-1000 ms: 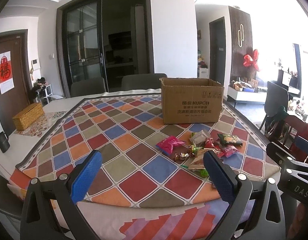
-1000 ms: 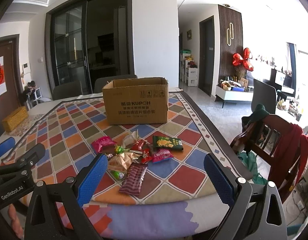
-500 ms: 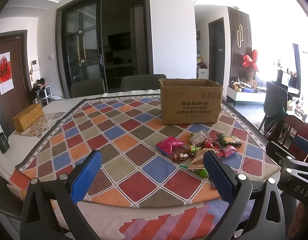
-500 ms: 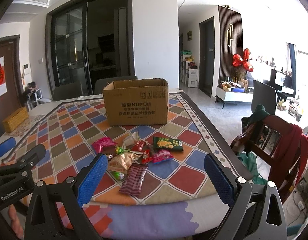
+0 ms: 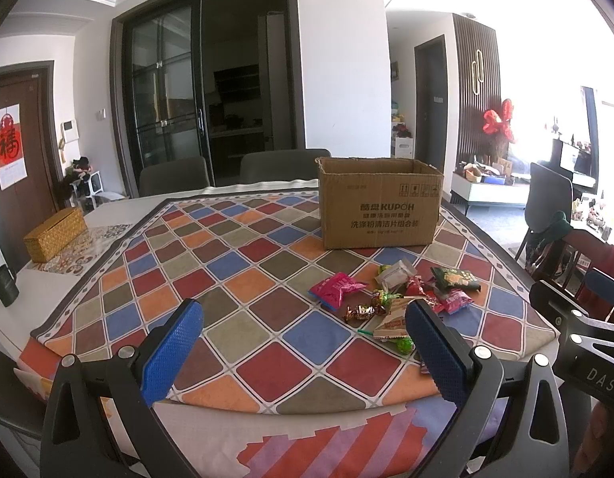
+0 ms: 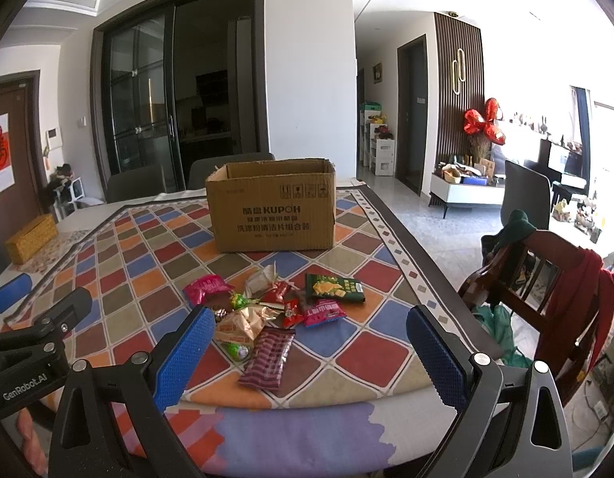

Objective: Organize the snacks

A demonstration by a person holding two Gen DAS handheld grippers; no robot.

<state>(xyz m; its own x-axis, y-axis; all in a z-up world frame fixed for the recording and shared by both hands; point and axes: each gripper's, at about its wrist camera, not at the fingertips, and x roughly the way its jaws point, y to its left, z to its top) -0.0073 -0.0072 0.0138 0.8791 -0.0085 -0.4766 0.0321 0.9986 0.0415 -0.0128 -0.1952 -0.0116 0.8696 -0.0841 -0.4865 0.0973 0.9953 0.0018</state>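
Note:
A pile of wrapped snacks [image 6: 267, 310] lies on the checkered tablecloth [image 6: 358, 358] near the front edge; it also shows in the left wrist view [image 5: 390, 298]. It holds a pink packet [image 6: 205, 286], a green packet [image 6: 335, 288] and a maroon striped packet [image 6: 267, 356]. An open cardboard box [image 6: 273, 207] stands behind the pile, also in the left wrist view [image 5: 380, 207]. My left gripper [image 5: 303, 350] is open and empty, in front of the table edge, left of the pile. My right gripper [image 6: 307, 358] is open and empty, just before the pile.
A woven tissue box [image 5: 54, 233] and a dark cup [image 5: 3, 285] sit at the table's left. Grey chairs [image 5: 285, 165] stand behind the table. A wooden chair with red cloth [image 6: 558, 290] stands at the right.
Both views have shifted very slightly; the grippers stay open and nothing on the table has moved.

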